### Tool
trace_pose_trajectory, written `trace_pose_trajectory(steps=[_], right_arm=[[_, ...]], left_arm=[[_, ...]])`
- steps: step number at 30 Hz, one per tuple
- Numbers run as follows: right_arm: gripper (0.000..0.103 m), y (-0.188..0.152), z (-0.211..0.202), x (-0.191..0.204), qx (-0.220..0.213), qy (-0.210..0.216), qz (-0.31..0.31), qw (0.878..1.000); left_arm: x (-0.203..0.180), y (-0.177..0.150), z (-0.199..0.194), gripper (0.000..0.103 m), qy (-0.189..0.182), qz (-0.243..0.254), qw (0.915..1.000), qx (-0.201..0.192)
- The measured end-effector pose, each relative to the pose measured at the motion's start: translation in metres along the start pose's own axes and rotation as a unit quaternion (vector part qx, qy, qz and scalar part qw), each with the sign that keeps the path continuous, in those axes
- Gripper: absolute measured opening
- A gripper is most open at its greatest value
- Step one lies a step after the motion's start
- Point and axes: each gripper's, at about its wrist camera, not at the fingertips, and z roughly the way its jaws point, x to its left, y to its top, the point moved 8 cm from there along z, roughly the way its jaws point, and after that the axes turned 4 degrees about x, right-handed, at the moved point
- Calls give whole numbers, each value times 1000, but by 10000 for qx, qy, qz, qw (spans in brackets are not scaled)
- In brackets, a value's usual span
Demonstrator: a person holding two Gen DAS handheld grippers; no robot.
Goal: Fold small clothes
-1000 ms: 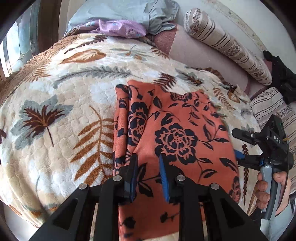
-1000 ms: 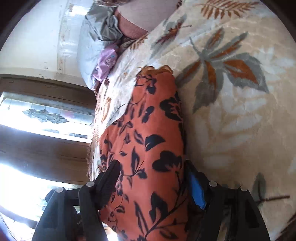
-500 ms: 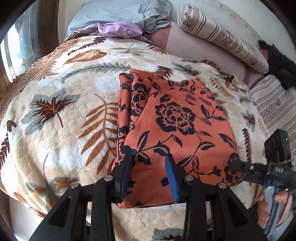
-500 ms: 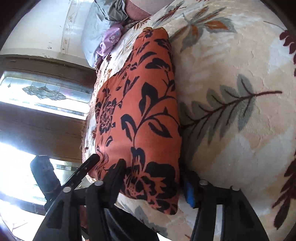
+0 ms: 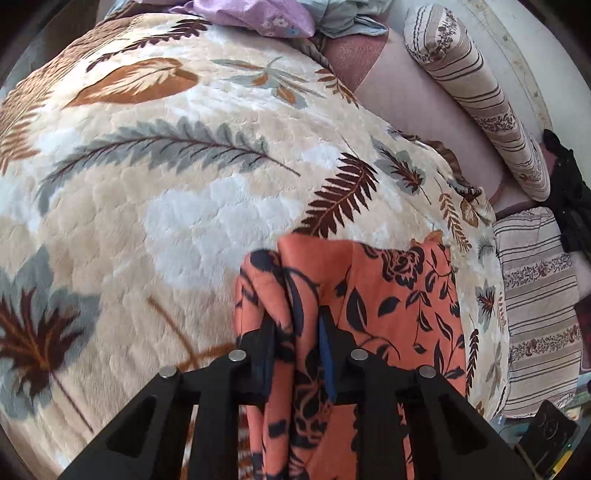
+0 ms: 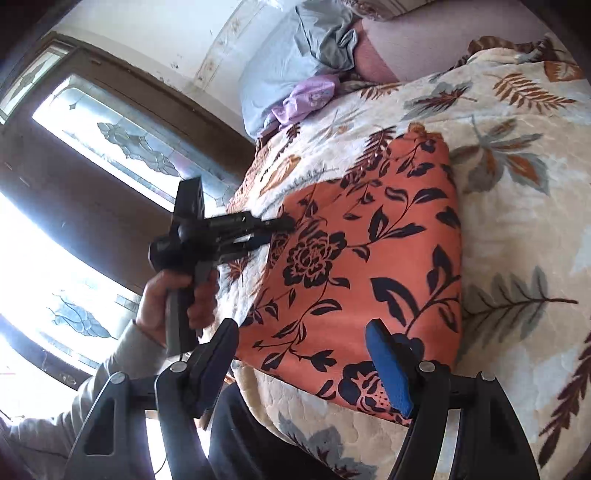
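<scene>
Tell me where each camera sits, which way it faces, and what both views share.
Left wrist: on the left gripper, looking down over the leaf-print blanket; its jaws are closing on a bunched edge of the orange floral garment.
Right wrist: on the right gripper, open, facing the window; shows the person's left hand.
Shared: garment, blanket, purple cloth.

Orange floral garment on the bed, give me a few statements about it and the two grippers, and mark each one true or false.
1. The orange floral garment lies on a leaf-print blanket. True.
2. The left gripper has fabric between its fingers. True; its jaws are closing.
3. The right gripper is clamped shut on a pillow. False; it stands open over the garment's near edge.
4. The garment is plain blue. False; orange with dark flowers.
</scene>
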Motion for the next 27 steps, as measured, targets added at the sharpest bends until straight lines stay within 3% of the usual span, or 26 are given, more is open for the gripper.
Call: trace_pose_trajectory(steps=[2, 4, 7, 9, 13, 14, 16, 19, 21, 24, 26, 27], right_arm=[[75, -17, 20, -11, 332, -36, 115, 9994], [75, -23, 26, -14, 246, -102, -1, 9996], [75, -23, 23, -13, 216, -44, -17, 9998], [75, -21, 23, -14, 231, 76, 68, 9997], [75, -21, 22, -16, 248, 117, -4, 9996], [75, -24, 20, -18, 231, 130, -29, 9996], [75, -24, 20, -19, 202, 167, 31, 9997], [75, -24, 16, -18, 265, 175, 62, 9995], [75, -20, 14, -16, 261, 181, 142, 9994], [75, -20, 7, -16, 193, 192, 260, 9993], [75, -22, 5, -13, 159, 221, 220, 9994], [75, -24, 6, -13, 176, 216, 209, 9994]], left_arm=[[-6, 12, 10, 17, 96, 387, 9992, -35], [0, 15, 24, 19, 148, 651, 9978, 62], [9, 14, 20, 22, -234, 404, 9989, -12], [10, 7, 5, 22, -275, 241, 9992, -134], [4, -23, -26, 29, -54, 269, 9989, -378], [4, -34, -24, 29, -28, 283, 9992, -285], [17, -52, -8, 38, 440, 360, 9984, 2], [23, -57, -21, 39, 428, -147, 9987, -240], [5, -65, -48, 39, 499, 25, 9966, -648], [-23, -97, -76, 46, 493, 371, 9942, -876], [-25, -120, -75, 47, 726, 403, 9931, -832], [-18, -132, -64, 47, 928, 329, 9932, -628]])
